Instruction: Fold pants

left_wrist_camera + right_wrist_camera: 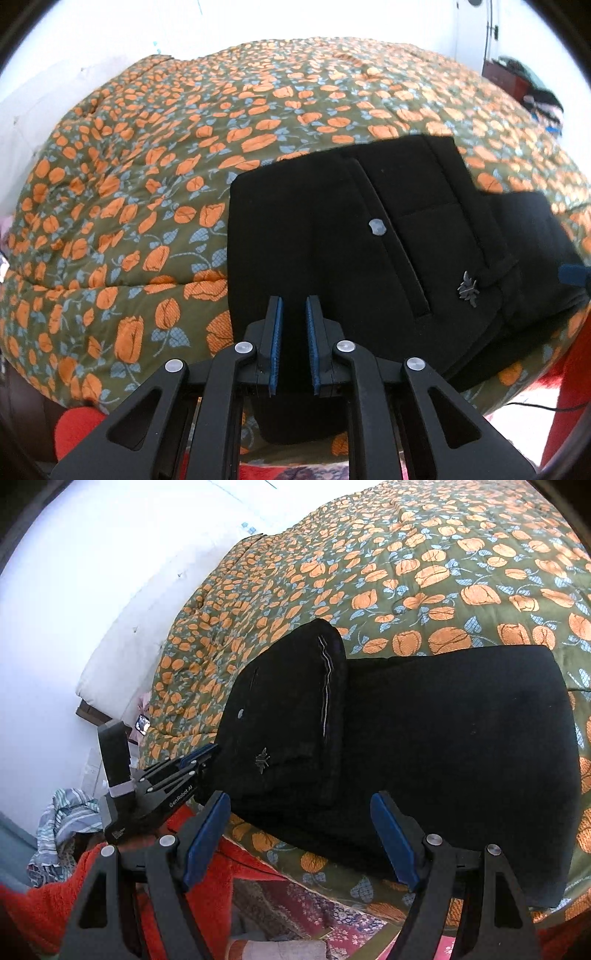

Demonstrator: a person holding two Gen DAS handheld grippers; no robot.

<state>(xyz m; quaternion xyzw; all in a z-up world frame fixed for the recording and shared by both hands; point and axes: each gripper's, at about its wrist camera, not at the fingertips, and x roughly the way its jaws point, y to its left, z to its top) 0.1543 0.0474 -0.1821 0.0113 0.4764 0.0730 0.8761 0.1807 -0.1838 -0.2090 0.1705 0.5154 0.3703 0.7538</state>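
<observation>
Right now I am holding the left tongs nearly closed but empty over the near edge of the black pants on the bed; the right tongs, wide open, are hovering alongside, the bundle's length running rightward.
</observation>
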